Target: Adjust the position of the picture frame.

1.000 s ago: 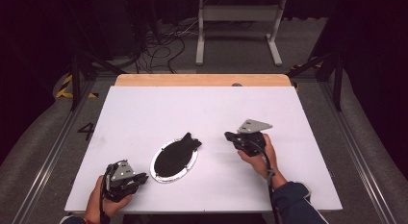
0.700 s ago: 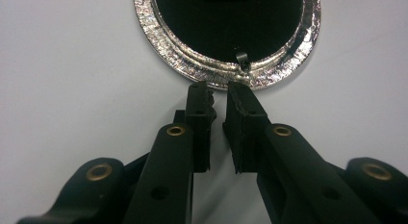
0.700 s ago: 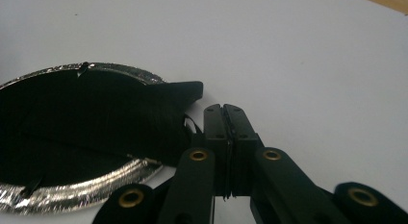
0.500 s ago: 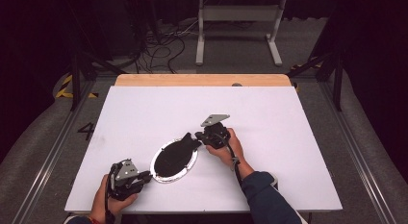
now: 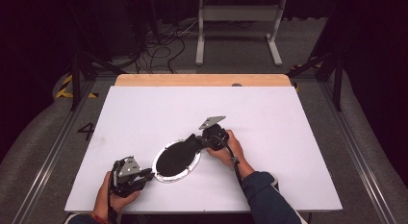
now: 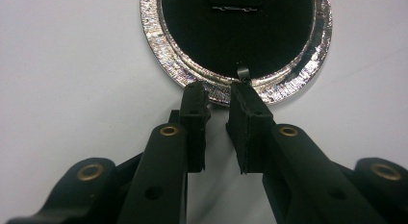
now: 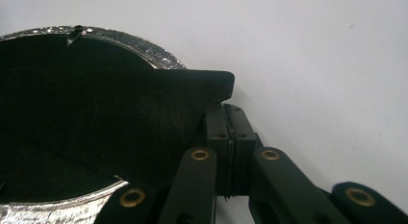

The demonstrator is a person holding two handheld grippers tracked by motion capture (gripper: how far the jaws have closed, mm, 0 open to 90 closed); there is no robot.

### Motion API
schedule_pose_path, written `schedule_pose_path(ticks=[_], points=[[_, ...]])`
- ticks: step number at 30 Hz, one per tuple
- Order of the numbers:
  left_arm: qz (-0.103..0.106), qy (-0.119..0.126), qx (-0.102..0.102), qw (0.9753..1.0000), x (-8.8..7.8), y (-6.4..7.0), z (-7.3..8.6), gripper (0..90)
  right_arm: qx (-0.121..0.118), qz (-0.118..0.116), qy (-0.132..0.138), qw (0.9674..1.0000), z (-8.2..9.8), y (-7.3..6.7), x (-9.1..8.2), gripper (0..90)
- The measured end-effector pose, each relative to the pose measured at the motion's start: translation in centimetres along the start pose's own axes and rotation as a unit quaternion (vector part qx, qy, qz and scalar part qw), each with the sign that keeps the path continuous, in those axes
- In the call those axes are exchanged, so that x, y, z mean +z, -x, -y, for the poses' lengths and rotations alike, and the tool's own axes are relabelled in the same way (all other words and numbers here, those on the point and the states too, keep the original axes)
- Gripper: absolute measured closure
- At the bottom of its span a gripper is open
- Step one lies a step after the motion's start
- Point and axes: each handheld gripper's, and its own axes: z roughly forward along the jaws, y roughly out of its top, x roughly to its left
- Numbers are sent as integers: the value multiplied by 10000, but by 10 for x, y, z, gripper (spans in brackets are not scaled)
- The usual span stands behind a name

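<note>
A painted figure "4" [image 5: 87, 131] can be read on the floor at the left of the high view; no other writing is seen.

Below the centre of the high view, on the white table [image 5: 288, 137], an oval dish [image 5: 176, 161] with a crinkled silver foil rim is seen, its inside black. A black flap [image 7: 144, 118] lies over its upper right end and reaches past the rim.

The right gripper [image 5: 208, 139] is placed at that upper right end; in the right gripper view its jaws are pressed together, with the flap's edge lying against their tips, and whether the flap is pinched cannot be told. The left gripper [image 5: 142, 176] is held at the lower left of the dish; in the left gripper view its jaws have just been opening and stand slightly apart, their tips over the foil rim, nothing pressed between them.

Beyond the table, a wooden strip [image 5: 202, 80], loose cables [image 5: 163, 46] and a grey metal stand [image 5: 238, 22] are seen at the top of the frame.
</note>
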Motion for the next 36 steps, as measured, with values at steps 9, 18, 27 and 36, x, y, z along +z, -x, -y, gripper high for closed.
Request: schedule_pose_path(ticks=[9, 18, 27, 36], points=[[72, 47, -3, 10000, 7, -5, -6, 778, 105, -73, -83, 9999, 18, 1, -21, 900], [46, 40, 71, 10000, 19, -4, -20, 804, 90, 29, -118, 9999, 36, 2, -39, 900], [49, 9, 133, 9999, 34, -4, -36, 810, 139, 131, -98, 9998, 53, 7, -55, 900], [-138, -14, 269, 9995, 45, 1, -49, 801, 215, 139, 87, 9996, 73, 13, -70, 890]])
